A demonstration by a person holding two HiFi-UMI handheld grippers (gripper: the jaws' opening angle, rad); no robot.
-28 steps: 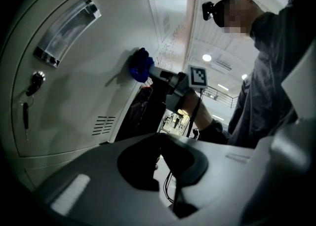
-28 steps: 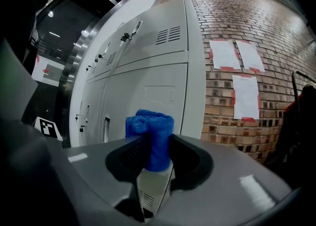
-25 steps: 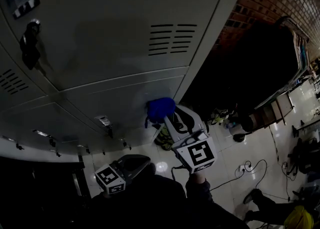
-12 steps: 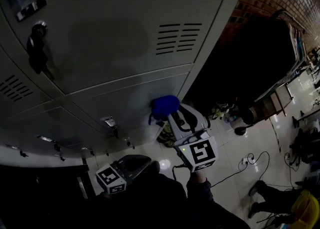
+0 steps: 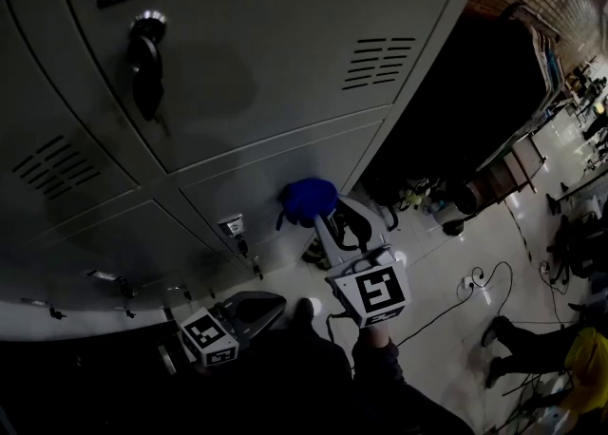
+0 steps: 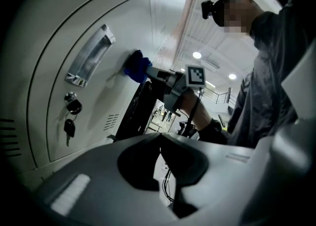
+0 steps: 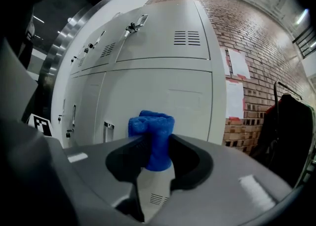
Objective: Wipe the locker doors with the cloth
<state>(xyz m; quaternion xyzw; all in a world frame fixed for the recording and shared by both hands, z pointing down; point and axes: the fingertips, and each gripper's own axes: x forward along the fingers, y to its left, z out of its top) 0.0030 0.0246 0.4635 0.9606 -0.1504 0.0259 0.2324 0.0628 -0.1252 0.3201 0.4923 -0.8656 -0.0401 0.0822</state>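
The bank of grey metal lockers [image 5: 285,34] fills most of your head view, dim and plain, with slotted vents [image 5: 383,61] near the upper door's right edge. To the right of the lockers runs a red brick wall [image 7: 256,52], with a dark garment on a rack [image 7: 286,121] in front of it. Below is a glossy pale floor [image 5: 446,329] with a thin black cable [image 5: 463,312] looped across it.

Your right gripper [image 5: 323,224] is clenched on the bunched blue cloth [image 7: 154,131], which sits against the lower locker door near its right side. Your left gripper [image 6: 161,135] hangs low and well away from the doors, jaw tips together on nothing. A dark key bunch [image 5: 144,72] dangles from the upper door's lock.
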